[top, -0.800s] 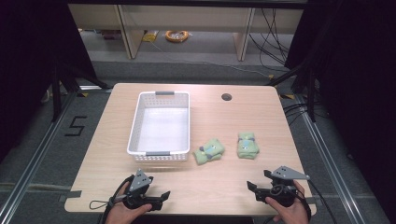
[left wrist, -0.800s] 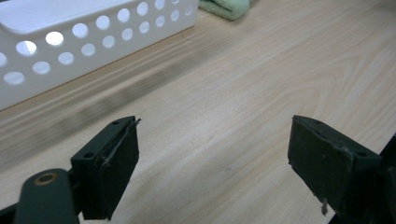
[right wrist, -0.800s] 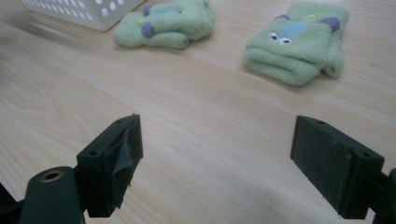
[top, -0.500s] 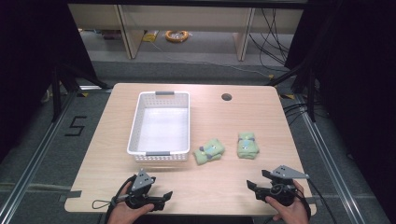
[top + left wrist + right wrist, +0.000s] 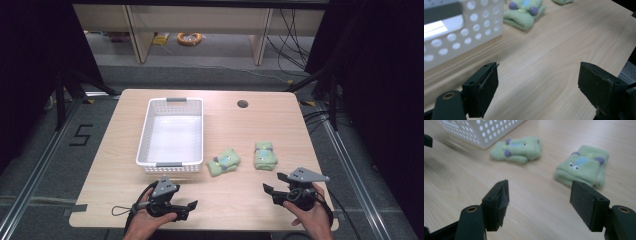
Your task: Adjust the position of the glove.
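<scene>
Left claw spread wide, pinching nothing, parked low over the near edge of the table in the person's left hand. Right claw likewise spread and empty, gripped by the right hand at the near right corner. Hardly any change from the moment before: same places for both, at most a slight settling of the left one. No object shifted either. Probably a pause ahead of the first reach, then, with nothing yet begun.

Beyond the right claw's pads, two green mittens flat on the wood: nearer mitten just ahead of it, face up with eyes and purple knobs; other mitten a little apart to its left, lying beside the near right corner of the white basket, perhaps touching it. Basket empty, perforated, long side running away from the person. Likely aim, going by the layout: mittens into basket, right claw best placed for the nearer one.

Farther off, a small round hole near the far edge.
</scene>
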Demonstrator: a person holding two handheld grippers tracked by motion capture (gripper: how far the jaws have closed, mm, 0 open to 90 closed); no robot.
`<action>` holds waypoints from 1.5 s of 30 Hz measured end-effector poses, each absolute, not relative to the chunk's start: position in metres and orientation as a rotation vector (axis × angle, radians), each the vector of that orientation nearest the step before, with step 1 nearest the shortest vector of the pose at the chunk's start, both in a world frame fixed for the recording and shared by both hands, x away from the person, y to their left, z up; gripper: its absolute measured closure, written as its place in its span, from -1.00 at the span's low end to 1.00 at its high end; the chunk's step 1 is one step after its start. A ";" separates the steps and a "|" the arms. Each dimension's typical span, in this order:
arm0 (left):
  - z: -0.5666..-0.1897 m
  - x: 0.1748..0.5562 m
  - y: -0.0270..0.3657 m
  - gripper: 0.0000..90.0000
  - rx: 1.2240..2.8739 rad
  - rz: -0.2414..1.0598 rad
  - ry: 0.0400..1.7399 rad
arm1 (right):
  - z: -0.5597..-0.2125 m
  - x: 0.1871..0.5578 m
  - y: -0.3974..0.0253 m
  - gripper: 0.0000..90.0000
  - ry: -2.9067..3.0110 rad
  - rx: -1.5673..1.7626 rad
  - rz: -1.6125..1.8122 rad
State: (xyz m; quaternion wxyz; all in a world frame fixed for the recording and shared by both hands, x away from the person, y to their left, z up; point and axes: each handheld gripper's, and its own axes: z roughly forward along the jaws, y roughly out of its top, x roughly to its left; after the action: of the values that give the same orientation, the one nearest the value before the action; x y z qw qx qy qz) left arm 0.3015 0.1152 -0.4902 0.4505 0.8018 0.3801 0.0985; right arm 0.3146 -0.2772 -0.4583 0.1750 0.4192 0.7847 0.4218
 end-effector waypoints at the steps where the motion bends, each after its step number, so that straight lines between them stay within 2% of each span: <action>1: -0.490 0.302 0.115 -0.61 1.982 0.243 0.940 | -0.454 0.317 -0.276 -0.26 2.224 1.190 1.190; 5: -0.489 0.310 0.098 -0.58 1.965 0.243 0.937 | -0.447 0.325 -0.268 -0.25 2.218 1.196 1.200; 10: -0.490 0.319 0.076 -0.44 1.995 0.228 0.892 | -0.444 0.344 -0.254 -0.19 2.268 1.171 1.189; 13: -0.492 0.328 0.065 -0.31 2.030 0.258 0.877 | -0.447 0.361 -0.239 -0.08 2.308 1.188 1.183; 20: -0.498 0.349 0.046 -0.20 2.056 0.314 0.885 | -0.453 0.388 -0.223 0.10 2.355 1.181 1.145; 26: -0.496 0.358 0.035 -0.16 2.100 0.351 0.891 | -0.462 0.415 -0.219 0.21 2.400 1.163 1.091; 36: -0.503 0.370 0.022 -0.14 2.188 0.382 0.896 | -0.469 0.436 -0.204 0.24 2.424 1.182 1.059; 45: -0.509 0.377 0.018 -0.12 2.167 0.386 0.956 | -0.475 0.449 -0.195 0.29 2.451 1.165 1.045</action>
State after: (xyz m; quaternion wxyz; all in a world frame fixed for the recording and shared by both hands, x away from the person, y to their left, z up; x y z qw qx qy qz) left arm 0.3771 0.0178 -0.5092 0.3627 0.8416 0.3711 0.1500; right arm 0.4492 -0.1949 -0.4748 0.1163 0.3979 0.8371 0.3569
